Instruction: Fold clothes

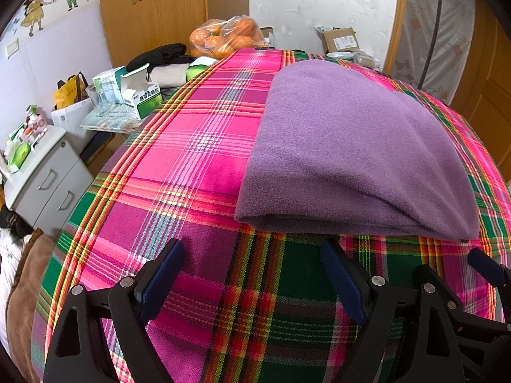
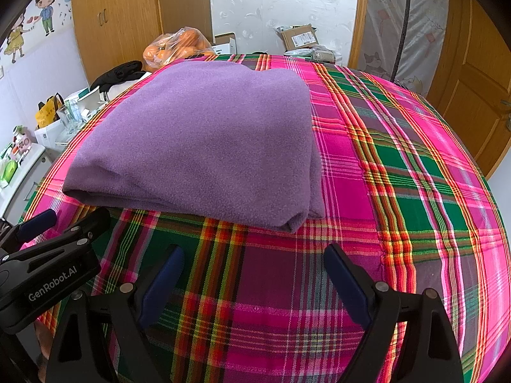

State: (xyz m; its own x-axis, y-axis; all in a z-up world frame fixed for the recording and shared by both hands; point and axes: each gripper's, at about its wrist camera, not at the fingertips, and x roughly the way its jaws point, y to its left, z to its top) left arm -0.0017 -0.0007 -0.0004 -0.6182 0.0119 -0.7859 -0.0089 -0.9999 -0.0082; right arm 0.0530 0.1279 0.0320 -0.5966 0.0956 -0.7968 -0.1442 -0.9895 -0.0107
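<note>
Looking down my left gripper (image 1: 252, 284) first: jaws spread wide, holding nothing. The purple fleece (image 1: 351, 153) lies at about 1 o'clock, already a layered rectangle, near fold edge just beyond my fingertips, long axis running away toward 12. Plaid sheet (image 1: 179, 172) under everything, flat and soft. Cluttered side table (image 1: 105, 121) at 10, oranges (image 1: 226, 36) at 12.

Right gripper (image 2: 254, 284) view: also splayed and empty, with the fleece (image 2: 198, 140) at 11 o'clock, near corner close ahead, and my left tool (image 2: 51, 255) at 9. So the fleece sits between both, neither clearly closer. Could be a finished fold or one more to go, can't tell. Wardrobe (image 2: 118, 19) behind, door (image 2: 472, 95) at 2.
</note>
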